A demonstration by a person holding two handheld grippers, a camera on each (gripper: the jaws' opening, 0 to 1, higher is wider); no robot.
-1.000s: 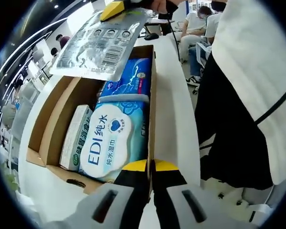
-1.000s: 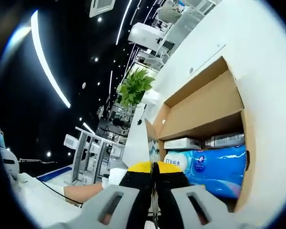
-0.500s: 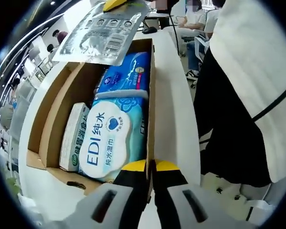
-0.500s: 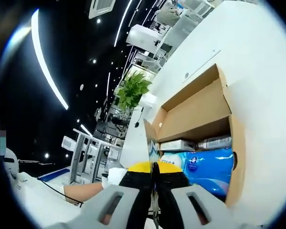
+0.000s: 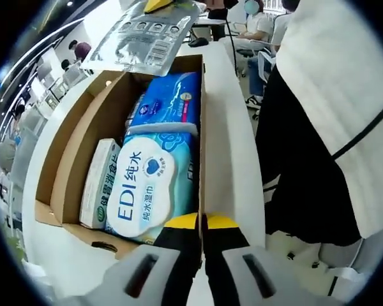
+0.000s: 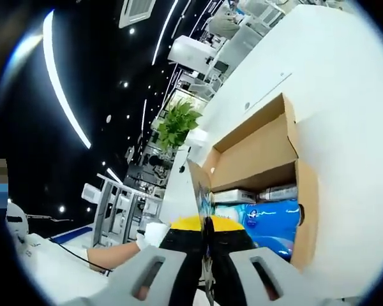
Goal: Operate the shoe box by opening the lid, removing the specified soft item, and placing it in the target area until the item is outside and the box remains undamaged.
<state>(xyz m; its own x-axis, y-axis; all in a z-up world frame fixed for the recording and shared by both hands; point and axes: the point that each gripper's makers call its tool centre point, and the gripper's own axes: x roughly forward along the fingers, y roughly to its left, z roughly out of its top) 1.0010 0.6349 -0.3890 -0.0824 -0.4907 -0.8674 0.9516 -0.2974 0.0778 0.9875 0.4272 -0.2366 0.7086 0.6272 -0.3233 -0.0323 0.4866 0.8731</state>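
An open cardboard shoe box (image 5: 83, 146) lies on a white table (image 5: 233, 140). Inside it are a wet-wipes pack (image 5: 147, 185), a blue pack (image 5: 169, 105) and a small white-and-green carton (image 5: 102, 185). My left gripper (image 5: 202, 222) is shut on the box's near side wall. Above the far end of the box hangs a silver foil pouch (image 5: 147, 38), pinched at its top by my right gripper (image 5: 158, 5). In the right gripper view that gripper (image 6: 205, 223) is shut on the pouch (image 6: 201, 191), seen edge-on, with the box (image 6: 262, 153) well below it.
A person in a white top and dark trousers (image 5: 332, 127) stands close against the table's edge beside the box. Seated people and chairs are behind. A green plant (image 6: 177, 122) and shelving stand beyond the table (image 6: 345, 95). A gloved hand (image 6: 150, 234) shows low left.
My right gripper has lifted the silver pouch higher and farther from the box, which looks smaller in the right gripper view. The left gripper keeps its hold on the box wall.
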